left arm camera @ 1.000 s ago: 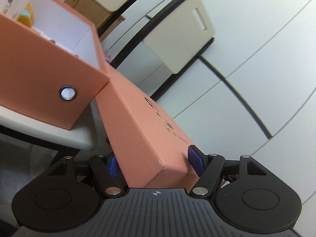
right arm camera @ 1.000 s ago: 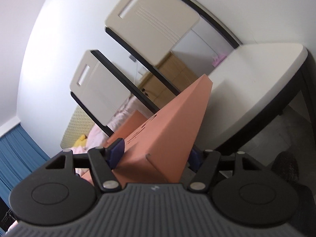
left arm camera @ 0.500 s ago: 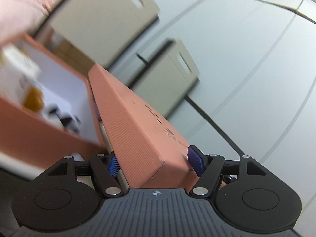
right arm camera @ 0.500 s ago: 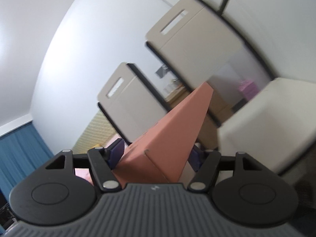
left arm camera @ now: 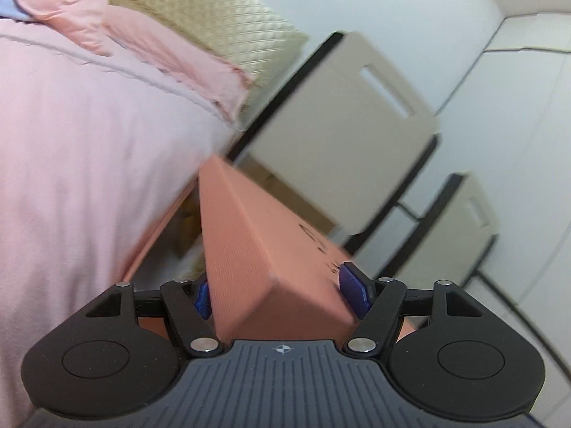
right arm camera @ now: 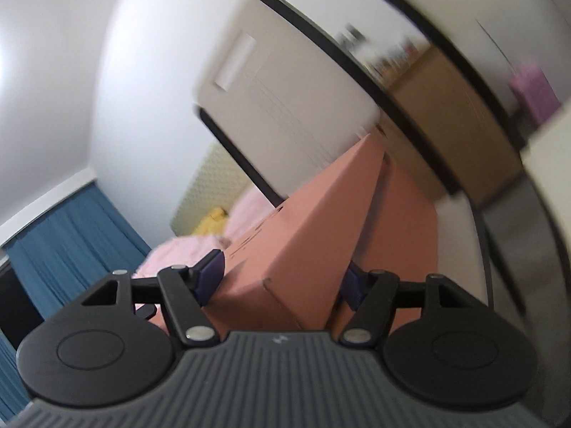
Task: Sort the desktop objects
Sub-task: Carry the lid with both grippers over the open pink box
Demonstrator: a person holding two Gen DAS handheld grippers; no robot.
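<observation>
**Lid carried clear of the desk, both grippers on it**

Left wrist view: your left gripper [left arm camera: 282, 294] has its blue pads against the two faces of the orange lid [left arm camera: 249, 249], one corner of it pointing back at the camera. Its jaws are easing slightly wider right now, yet the lid sits between them and both pads look in contact. A second ago the open orange box with its clutter filled the left of this view; now it is gone, and a pink bedspread [left arm camera: 71, 160] and a quilted headboard [left arm camera: 221, 14] fill the left, with two beige chair backs [left arm camera: 342, 125] far right. You have swung well away from the box.

Right wrist view: your right gripper [right arm camera: 282, 280] clamps the other end of the same lid [right arm camera: 307, 235] at a middling width, unchanged. The picture is smeared by motion; the white desk top that lay on the right is now only a sliver at the right edge [right arm camera: 549, 164].

The lid is airborne, not on the box, so closing the box looks not yet done.
</observation>
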